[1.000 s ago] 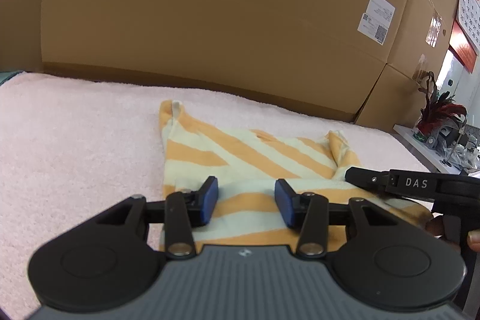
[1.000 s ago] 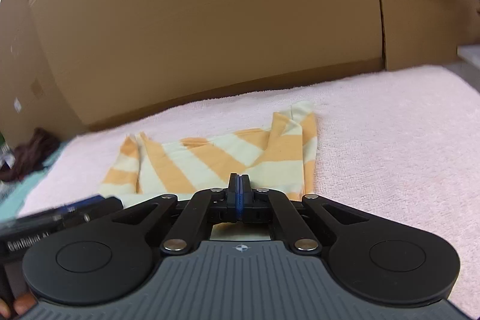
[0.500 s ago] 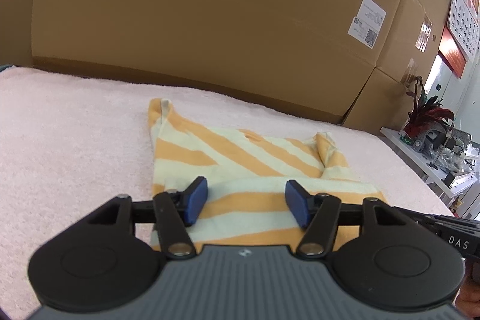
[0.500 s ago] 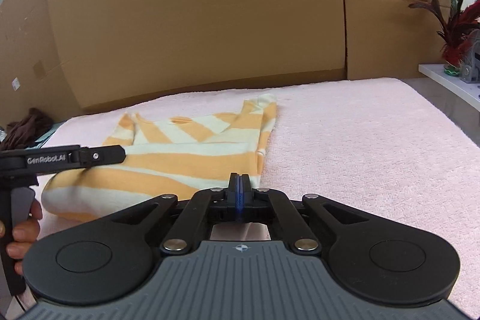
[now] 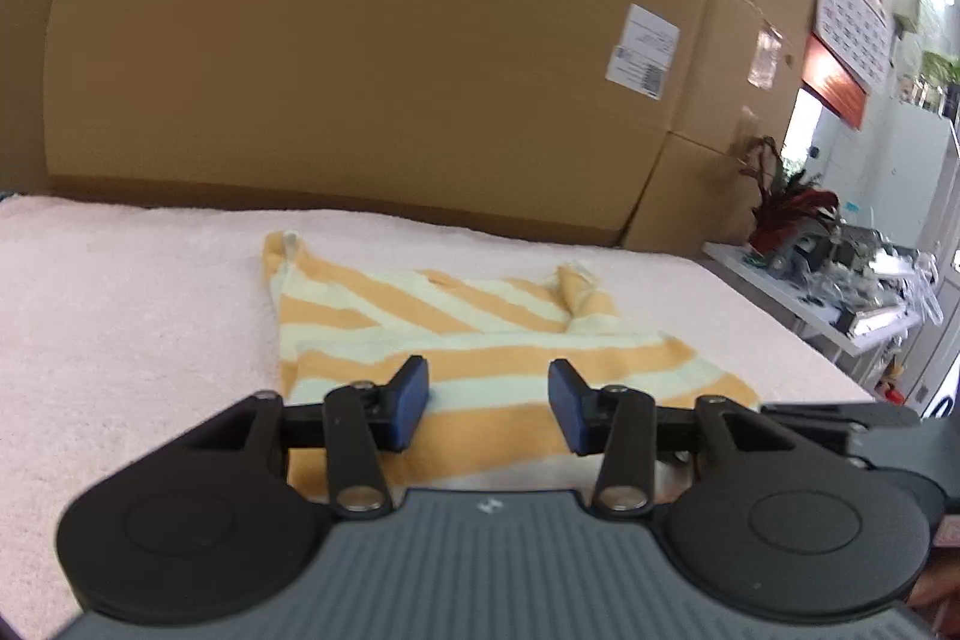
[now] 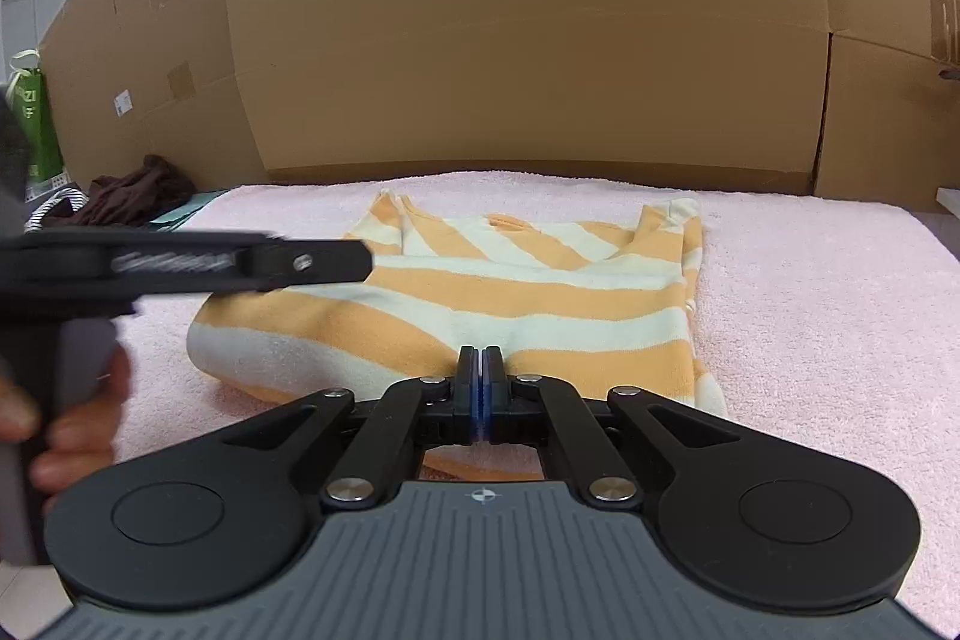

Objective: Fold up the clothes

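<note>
An orange-and-cream striped garment (image 5: 480, 340) (image 6: 540, 292) lies folded flat on the pink towel (image 5: 120, 310) (image 6: 810, 310), its lower part doubled over the upper. My left gripper (image 5: 489, 400) hovers open over the garment's near edge, nothing between its blue pads. In the right wrist view it shows as a blurred black bar (image 6: 240, 262) across the garment's left side, held by a hand. My right gripper (image 6: 483, 388) is shut at the near edge, pads pressed together with no cloth between them. Its black body (image 5: 840, 418) sits at the right of the left wrist view.
Tall cardboard boxes (image 5: 360, 40) (image 6: 510, 40) wall off the far side of the towel. A dark brown cloth (image 6: 138, 199) and a green bag (image 6: 33, 124) lie off the left end. A potted plant (image 5: 786, 214) and a cluttered white shelf (image 5: 840, 292) stand to the right.
The left jaws have widened and the left gripper has drawn back a little. The right view has swung round so the garment sits centred ahead. The garment has stayed flat.
</note>
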Tool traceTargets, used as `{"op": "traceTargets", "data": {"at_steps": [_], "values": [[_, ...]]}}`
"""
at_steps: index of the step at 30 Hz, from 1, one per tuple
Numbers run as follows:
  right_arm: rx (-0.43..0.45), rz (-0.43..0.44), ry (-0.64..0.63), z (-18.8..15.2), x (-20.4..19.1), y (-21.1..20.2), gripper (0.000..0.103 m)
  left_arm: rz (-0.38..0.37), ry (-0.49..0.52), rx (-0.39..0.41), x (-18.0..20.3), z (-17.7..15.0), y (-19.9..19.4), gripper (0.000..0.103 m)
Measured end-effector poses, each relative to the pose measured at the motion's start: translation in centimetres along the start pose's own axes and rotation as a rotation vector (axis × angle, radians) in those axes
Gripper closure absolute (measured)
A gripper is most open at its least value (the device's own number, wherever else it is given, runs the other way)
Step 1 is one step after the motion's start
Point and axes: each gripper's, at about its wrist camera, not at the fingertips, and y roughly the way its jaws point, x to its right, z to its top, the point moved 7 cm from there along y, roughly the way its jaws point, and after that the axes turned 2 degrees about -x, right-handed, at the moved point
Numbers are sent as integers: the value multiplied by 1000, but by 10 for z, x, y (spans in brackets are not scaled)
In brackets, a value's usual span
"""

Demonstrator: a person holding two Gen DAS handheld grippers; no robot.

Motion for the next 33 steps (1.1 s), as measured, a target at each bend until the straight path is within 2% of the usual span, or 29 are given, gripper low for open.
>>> {"op": "traceTargets", "data": {"at_steps": [3,5,7,8,10,11,13,15,17,18,19,21,24,27,28,29,31,33], "values": [[11,-22,-27,-1,-5,-1,103,11,24,10,0,-6,-3,70],[17,-9,-4,-2,-1,-4,103,18,40,16,0,-10,-5,70],[28,7,43,0,4,-10,103,25,56,23,0,-13,-7,75],[45,11,68,2,5,-16,103,29,64,26,0,-15,-8,79],[82,8,95,6,6,-28,103,36,80,33,0,-19,-11,94],[86,-21,82,6,8,-29,103,39,88,36,0,-21,-12,96],[66,-87,73,0,16,-27,103,46,104,42,0,-25,-14,92],[74,-61,156,-7,33,-26,103,52,114,45,-1,-28,-15,91],[50,-37,207,-4,39,-25,103,49,70,24,-2,-23,-17,91],[37,-36,224,-1,39,-26,103,41,53,23,-2,-19,-21,97],[45,-30,237,4,37,-29,103,33,62,32,-1,-16,-25,97],[54,-37,235,3,37,-30,97,52,73,8,-6,-19,-20,85],[69,-33,230,-6,41,-26,97,52,45,-10,-13,-18,-18,86],[40,-38,203,0,41,-27,98,32,7,-11,-18,-13,-21,87],[41,-39,212,4,42,-30,97,28,-4,-12,-20,-12,-21,86],[54,-26,233,8,46,-33,91,31,-8,-14,-25,-12,-19,85],[86,8,276,14,54,-39,89,37,-16,-18,-33,-12,-15,85],[49,7,304,10,61,-32,90,41,-17,-22,-40,-13,-11,86]]}}
